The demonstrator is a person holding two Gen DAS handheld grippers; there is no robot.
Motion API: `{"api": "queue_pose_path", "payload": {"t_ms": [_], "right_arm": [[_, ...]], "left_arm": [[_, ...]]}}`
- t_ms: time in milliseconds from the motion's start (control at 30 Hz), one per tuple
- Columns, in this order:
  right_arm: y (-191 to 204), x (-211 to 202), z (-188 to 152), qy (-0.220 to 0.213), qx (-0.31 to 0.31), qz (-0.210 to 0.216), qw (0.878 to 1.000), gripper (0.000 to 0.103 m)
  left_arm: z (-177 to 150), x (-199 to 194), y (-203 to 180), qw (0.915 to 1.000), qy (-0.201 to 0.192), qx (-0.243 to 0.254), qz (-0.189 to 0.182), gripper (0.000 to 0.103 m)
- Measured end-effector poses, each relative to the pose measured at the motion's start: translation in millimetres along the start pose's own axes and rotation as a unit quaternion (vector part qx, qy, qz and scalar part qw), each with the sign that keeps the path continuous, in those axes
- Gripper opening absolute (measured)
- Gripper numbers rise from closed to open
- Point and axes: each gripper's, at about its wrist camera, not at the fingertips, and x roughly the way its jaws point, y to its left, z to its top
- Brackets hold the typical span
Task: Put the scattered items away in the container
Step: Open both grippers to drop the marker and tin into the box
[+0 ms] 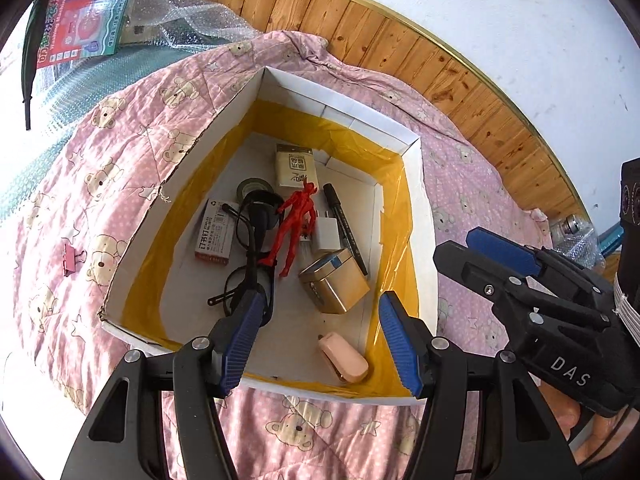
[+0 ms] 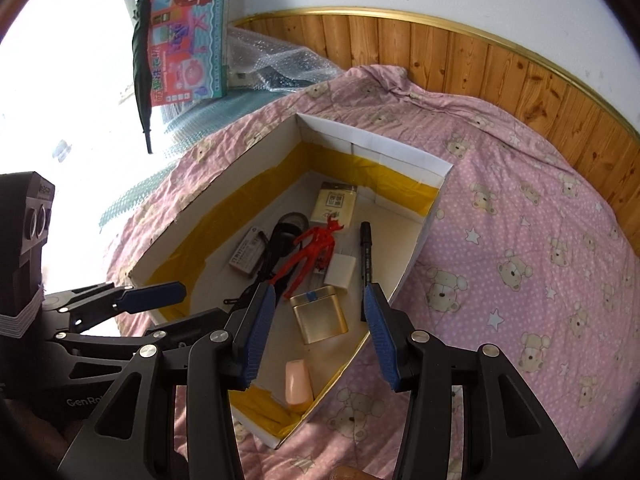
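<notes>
Nearly everything already lies in the box (image 1: 414, 184), which sits on the bed (image 1: 120, 152): figure (image 1: 298, 224), glasses (image 1: 250, 276), tin (image 1: 334, 280), pen (image 1: 344, 228), charger (image 1: 328, 234), staples (image 1: 214, 236), tape (image 1: 256, 188), a tissue pack (image 1: 296, 166) at the far wall and a pink stapler (image 1: 344, 358) near the front wall. One thing looks left out — a pink clip (image 1: 73, 258) on the quilt, well to the left of the box, seen only from the left wrist.

The left tool (image 1: 320, 320) hangs over the front of the box, wide open and empty. The right tool (image 2: 320, 316) hovers beside it over the box, also wide open with nothing between its blue pads.

The clip is the likely next pick, and the left tool is the nearer one. It is small and lies flat on soft cloth, so come straight down, close across its body and not the wire handles, and keep the pads from pinching the quilt — then lift clear of the box's left wall before letting go inside.
</notes>
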Motion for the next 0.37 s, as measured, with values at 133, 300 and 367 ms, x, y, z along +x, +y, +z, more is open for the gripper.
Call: {"api": "queue_pose_path", "payload": {"t_ms": [133, 300, 367], "right_arm": [[6.4, -5.3, -0.2, 0.010, -0.017, 0.002, 1.000, 0.049], [13.0, -6.7, -0.4, 0.034, -0.044, 0.012, 0.998, 0.049], [15.6, -7.6, -0.3, 0.038, -0.055, 0.016, 0.998, 0.049]], "left_arm": [[-4.2, -10.5, -0.3, 0.9999, -0.009, 0.006, 0.002, 0.062], [-12.4, -19.5, 3.1, 0.9998, -0.013, 0.015, 0.009, 0.063], [-16.3, -22.6, 5.0, 0.9997, -0.013, 0.018, 0.012, 0.063]]}}
